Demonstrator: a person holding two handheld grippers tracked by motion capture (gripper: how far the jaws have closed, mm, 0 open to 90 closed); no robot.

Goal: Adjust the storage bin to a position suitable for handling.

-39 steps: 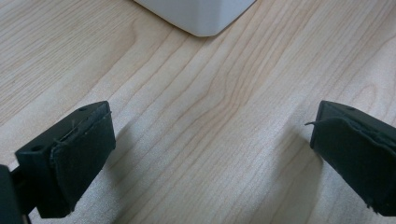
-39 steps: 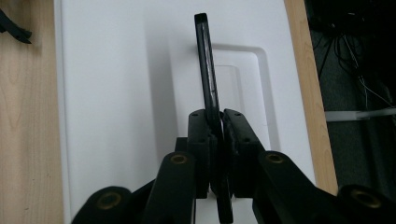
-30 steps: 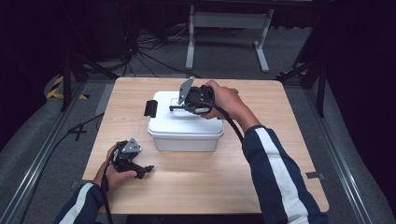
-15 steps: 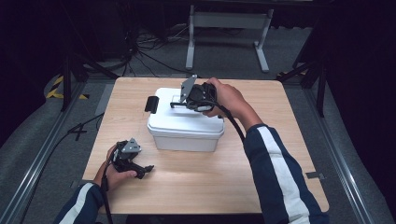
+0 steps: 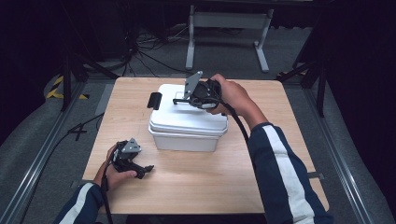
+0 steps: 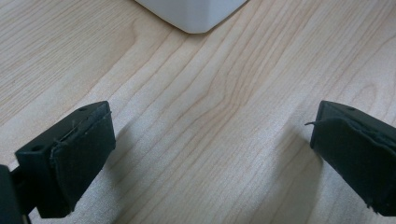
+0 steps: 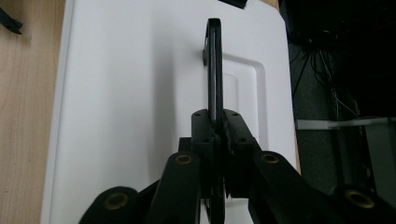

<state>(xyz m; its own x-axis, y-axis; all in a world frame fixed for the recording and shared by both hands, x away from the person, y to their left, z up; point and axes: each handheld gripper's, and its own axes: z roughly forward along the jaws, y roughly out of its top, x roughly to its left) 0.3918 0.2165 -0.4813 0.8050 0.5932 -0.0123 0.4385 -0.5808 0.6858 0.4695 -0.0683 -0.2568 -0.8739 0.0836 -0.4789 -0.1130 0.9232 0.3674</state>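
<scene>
A big square desk of light wood stands on a grey floor, with dark stands and cables behind it. Near the middle of the desk sits a white plastic box with a flat white lid — it is the biggest thing on the desk. On the lid's far left edge is a small black clip. A thin black handle stands upright on edge over a shallow dent in the top of the lid. The right gripper is over the lid, held by the person's right hand in a dark sleeve with a white stripe, and its two black jaws are pinched tight on that handle, one on each side. The left gripper rests low at the front left part of the desk, well apart from the box — its jaws are spread wide with only bare wood between them. In the left gripper view a rounded corner of the white box shows at the top.
</scene>
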